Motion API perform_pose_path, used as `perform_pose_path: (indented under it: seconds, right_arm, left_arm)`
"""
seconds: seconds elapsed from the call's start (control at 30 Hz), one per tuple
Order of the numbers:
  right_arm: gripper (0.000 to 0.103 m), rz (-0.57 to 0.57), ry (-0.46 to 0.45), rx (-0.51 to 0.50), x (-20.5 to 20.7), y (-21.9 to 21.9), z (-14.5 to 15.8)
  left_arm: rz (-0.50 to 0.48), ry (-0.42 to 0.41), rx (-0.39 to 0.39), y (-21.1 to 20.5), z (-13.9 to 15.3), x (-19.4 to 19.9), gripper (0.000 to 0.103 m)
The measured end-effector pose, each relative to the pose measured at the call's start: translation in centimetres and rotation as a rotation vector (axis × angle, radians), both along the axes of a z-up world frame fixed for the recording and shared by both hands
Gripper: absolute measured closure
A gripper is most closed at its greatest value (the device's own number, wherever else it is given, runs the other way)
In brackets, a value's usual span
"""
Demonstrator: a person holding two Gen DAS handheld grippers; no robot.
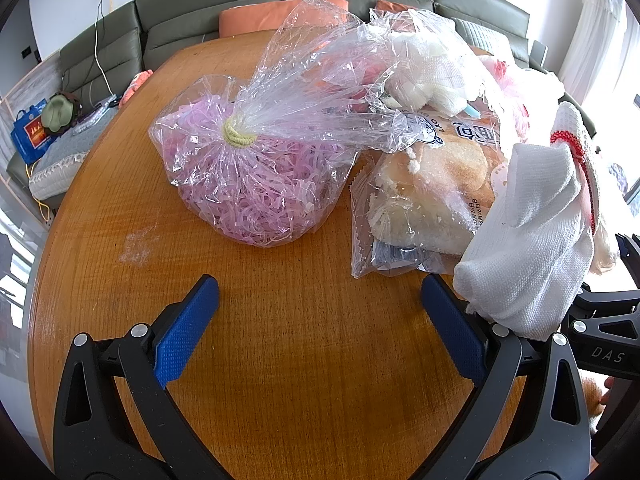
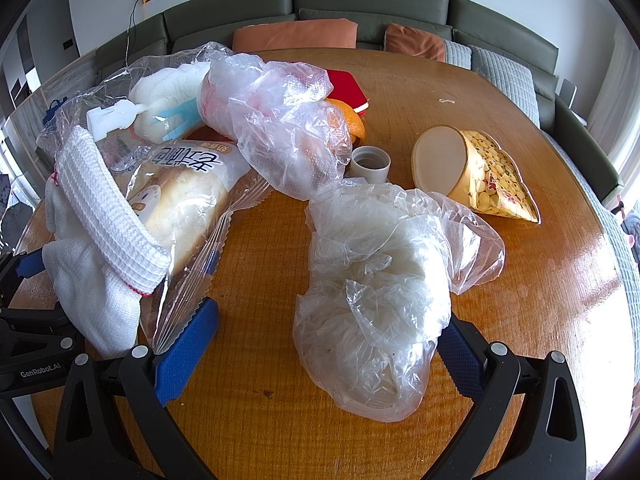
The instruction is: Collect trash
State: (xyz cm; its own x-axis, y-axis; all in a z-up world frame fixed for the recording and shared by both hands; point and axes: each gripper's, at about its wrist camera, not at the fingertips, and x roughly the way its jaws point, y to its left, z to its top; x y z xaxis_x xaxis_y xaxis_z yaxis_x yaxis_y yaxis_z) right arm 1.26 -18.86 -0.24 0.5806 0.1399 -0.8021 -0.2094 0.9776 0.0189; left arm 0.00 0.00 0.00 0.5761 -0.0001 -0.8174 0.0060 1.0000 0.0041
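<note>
Straddling crumpled clear bag (image 2: 376, 300), right gripper (image 2: 328, 340) fingers spread, ready to pinch; left gripper (image 1: 320, 328) open, empty over bench (image 1: 280, 360).

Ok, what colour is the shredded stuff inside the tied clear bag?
Pale pink-lilac strips inside the tied clear bag, knotted with a yellowish band. Left wrist view shows it best.

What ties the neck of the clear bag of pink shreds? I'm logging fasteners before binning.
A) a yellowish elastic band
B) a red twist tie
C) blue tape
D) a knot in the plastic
A: a yellowish elastic band cinches the gathered neck of the bag of pink shreds.
</note>
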Motion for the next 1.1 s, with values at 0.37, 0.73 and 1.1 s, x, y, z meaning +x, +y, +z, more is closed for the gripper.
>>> perform_pose_path:
  seconds: [0.37, 0.73, 1.1]
  right_arm:
    - [0.002, 0.000, 0.000, 0.000, 0.0, 0.0, 0.0]
    - [0.002, -0.012, 0.001, 0.001, 0.3, -0.2, 0.1]
    - [0.003, 0.008, 0.003, 0.001, 0.4, -0.1, 0.5]
  left_arm:
    - [0.000, 0.000, 0.000, 0.0, 0.0, 0.0, 0.006]
    - [0.000, 0.000, 0.000, 0.0, 0.0, 0.0, 0.006]
    - [-0.017, 0.005, -0.006, 1.0, 0.2, 0.0, 0.006]
